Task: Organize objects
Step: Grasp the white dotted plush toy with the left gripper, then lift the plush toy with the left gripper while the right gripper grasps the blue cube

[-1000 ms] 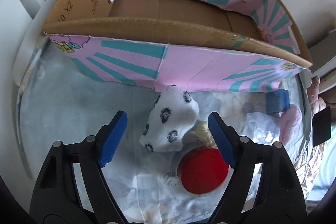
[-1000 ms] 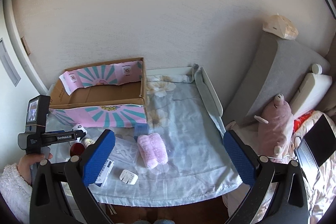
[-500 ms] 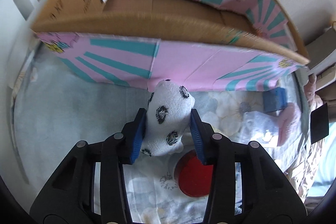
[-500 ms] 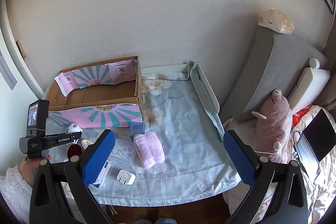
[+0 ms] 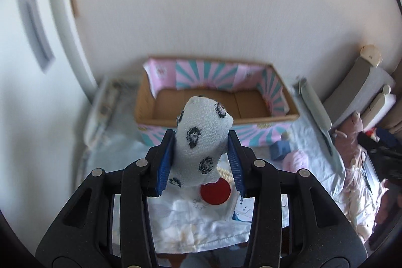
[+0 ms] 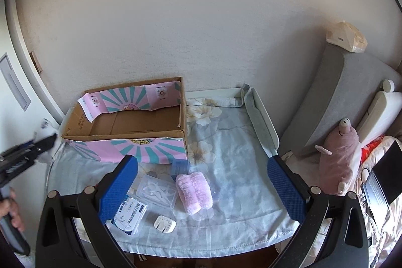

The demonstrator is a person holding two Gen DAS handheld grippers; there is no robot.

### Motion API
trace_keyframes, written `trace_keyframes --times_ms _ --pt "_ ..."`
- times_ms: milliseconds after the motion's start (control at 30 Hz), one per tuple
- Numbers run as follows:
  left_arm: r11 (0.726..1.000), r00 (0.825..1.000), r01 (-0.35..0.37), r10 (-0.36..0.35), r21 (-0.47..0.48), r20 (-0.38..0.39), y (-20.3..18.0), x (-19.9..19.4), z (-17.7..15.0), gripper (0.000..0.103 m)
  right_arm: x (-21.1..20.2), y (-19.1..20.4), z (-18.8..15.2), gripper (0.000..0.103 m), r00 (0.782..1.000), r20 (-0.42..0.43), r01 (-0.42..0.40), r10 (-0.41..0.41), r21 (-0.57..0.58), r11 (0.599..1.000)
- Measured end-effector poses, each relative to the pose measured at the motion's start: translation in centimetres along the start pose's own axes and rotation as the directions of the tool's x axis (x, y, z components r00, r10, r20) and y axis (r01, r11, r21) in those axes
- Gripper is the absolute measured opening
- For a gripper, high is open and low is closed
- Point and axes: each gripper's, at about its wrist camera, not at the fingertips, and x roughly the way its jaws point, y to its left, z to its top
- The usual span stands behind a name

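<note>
The spotted sock point(image 5: 201, 142) is up in the air, pinched between the 2 blue pads point(image 5: 165, 157) of the left gripper point(image 5: 201, 160), toe end poking out past the tips and, from this wrist view, hanging in front of the near wall of the cardboard box point(image 5: 251, 104). Clamping it across the middle makes sense: a soft roll like that would slump out of a tip-only hold. The box sits open-topped with its brown floor bare, pink-and-teal paper lining its walls, so it looks like the place the sock is headed, and the lift gives clearance over that near wall. Below the sock, on the near side of the box, a red lid point(image 5: 215, 193) rests on the flowered sheet point(image 6: 233, 150). The right gripper point(image 6: 202, 182) hangs wide apart with nothing between its pads, waiting over the clutter in front of the box: a blue cube point(image 6: 180, 166) just beside the box's near wall, a pink fluffy roll point(image 6: 194, 189) next to it, a clear case point(image 6: 157, 190), a blue-and-white packet point(image 6: 130, 214) and a white plug point(image 6: 164, 223) farther out toward the sheet's front edge. Likely next pick: that pink roll.
</note>
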Motion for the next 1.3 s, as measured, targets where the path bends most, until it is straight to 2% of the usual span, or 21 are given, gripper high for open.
trace_keyframes --times_ms 100,200,367,500,600,700,800,867,900,1100,1300 --pt "1.0 0.998 -0.013 0.014 -0.025 0.054 0.5 -3.8 0.2 0.038 0.1 0.5 0.2 0.103 1.0 0.001 -0.023 0.023 -0.015 1.0" --pt "0.999 0.997 -0.03 0.032 -0.032 0.077 0.6 -5.7 0.1 0.038 0.2 0.8 0.3 0.103 0.999 -0.01 -0.052 0.051 -0.047 0.998" --pt "0.996 0.994 -0.053 0.059 -0.071 0.088 1.6 -6.4 -0.5 0.038 1.6 0.1 0.6 0.103 0.996 -0.053 -0.072 0.069 -0.057 0.996" --pt "0.993 0.993 -0.064 0.073 -0.095 0.09 2.2 -6.6 -0.9 0.038 4.4 0.2 1.7 0.103 0.982 -0.145 -0.134 0.121 -0.08 0.988" --pt "0.991 0.993 -0.055 0.068 -0.126 0.102 2.5 -6.9 -1.3 0.038 8.0 0.9 1.8 0.103 0.958 -0.251 -0.169 0.142 -0.091 0.981" --pt "0.988 0.992 -0.061 0.075 -0.143 0.099 2.8 -7.0 -1.9 0.038 12.1 1.5 0.8 0.102 0.917 -0.363 -0.207 0.163 -0.086 0.975" --pt "0.985 0.992 -0.072 0.086 -0.158 0.09 3.2 -7.0 -2.6 0.038 16.1 1.9 -0.6 0.086 0.87 -0.465 -0.213 0.161 -0.06 0.975" --pt "0.983 0.992 -0.078 0.094 -0.164 0.089 3.4 -7.2 -3.0 0.038 17.6 2.0 -1.1 0.073 0.858 -0.495 -0.197 0.137 -0.072 0.978" --pt "0.982 0.991 -0.083 0.099 -0.167 0.087 3.5 -7.2 -3.1 0.038 18.1 2.1 -1.4 0.072 0.803 -0.573 -0.379 0.166 -0.274 0.884" --pt "0.979 0.993 -0.092 0.105 -0.183 0.059 4.2 -7.1 -3.8 0.038 20.4 2.7 -2.6 0.062 0.775 -0.619 -0.381 0.131 -0.291 0.878" --pt "0.979 0.994 -0.092 0.102 -0.182 0.048 4.2 -6.9 -3.8 0.038 20.5 3.2 -3.2 0.044 0.779 -0.615 -0.394 0.118 -0.334 0.856"
